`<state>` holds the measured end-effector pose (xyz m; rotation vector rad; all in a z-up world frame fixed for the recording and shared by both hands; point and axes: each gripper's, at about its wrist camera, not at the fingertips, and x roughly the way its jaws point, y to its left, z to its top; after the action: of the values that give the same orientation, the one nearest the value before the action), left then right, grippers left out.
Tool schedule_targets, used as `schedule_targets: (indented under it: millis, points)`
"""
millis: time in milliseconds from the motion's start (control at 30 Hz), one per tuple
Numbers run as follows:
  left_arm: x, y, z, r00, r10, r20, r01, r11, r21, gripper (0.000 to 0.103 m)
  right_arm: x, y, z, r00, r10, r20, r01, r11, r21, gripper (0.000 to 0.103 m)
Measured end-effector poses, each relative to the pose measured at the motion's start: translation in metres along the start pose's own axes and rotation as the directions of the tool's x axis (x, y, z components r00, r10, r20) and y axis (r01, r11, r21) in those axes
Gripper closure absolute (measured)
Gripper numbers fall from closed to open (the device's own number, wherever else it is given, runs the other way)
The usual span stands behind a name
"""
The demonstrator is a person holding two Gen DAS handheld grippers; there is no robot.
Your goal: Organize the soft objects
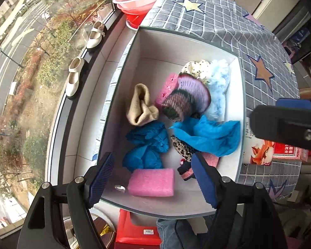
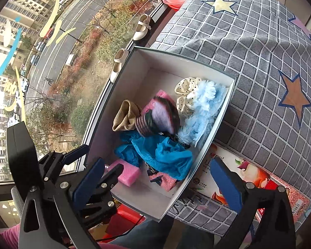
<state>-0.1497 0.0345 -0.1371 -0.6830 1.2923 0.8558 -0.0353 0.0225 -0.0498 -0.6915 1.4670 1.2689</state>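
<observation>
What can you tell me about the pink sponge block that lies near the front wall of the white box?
The pink sponge block is a rectangular slab with rounded corners and a rough, fibrous-looking surface. It lies flat on the floor of the white box, close to the near wall. The crumpled dark blue cloth lies just behind it and seems to reach its far edge. In the left wrist view it sits between the spread jaws of the left gripper, which do not press on it.

Soft items point(image 1: 186, 101) (socks, sponges, scrunchies) lie heaped in white box point(image 1: 134, 62).
</observation>
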Motion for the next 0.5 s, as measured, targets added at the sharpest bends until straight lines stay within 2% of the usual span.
schedule_targets:
  millis: [67,167,500]
  points:
    - [0.003,0.002,0.001,1.000,0.006,-0.015,-0.006,1.000,-0.020,0.023,-0.003,0.001,-0.001,1.000,-0.016,0.004,0.016,1.000,-0.008,0.000]
    - [0.005,0.005,0.000,0.999,-0.041,-0.022,0.040,0.998,-0.043,0.023,-0.008,0.001,-0.005,0.999,-0.030,0.011,0.030,0.999,-0.015,0.000]
    - [0.002,-0.002,-0.001,0.999,-0.049,-0.014,0.048,0.998,-0.031,0.023,-0.010,0.007,-0.016,0.995,-0.094,0.021,0.094,0.995,-0.025,0.000]
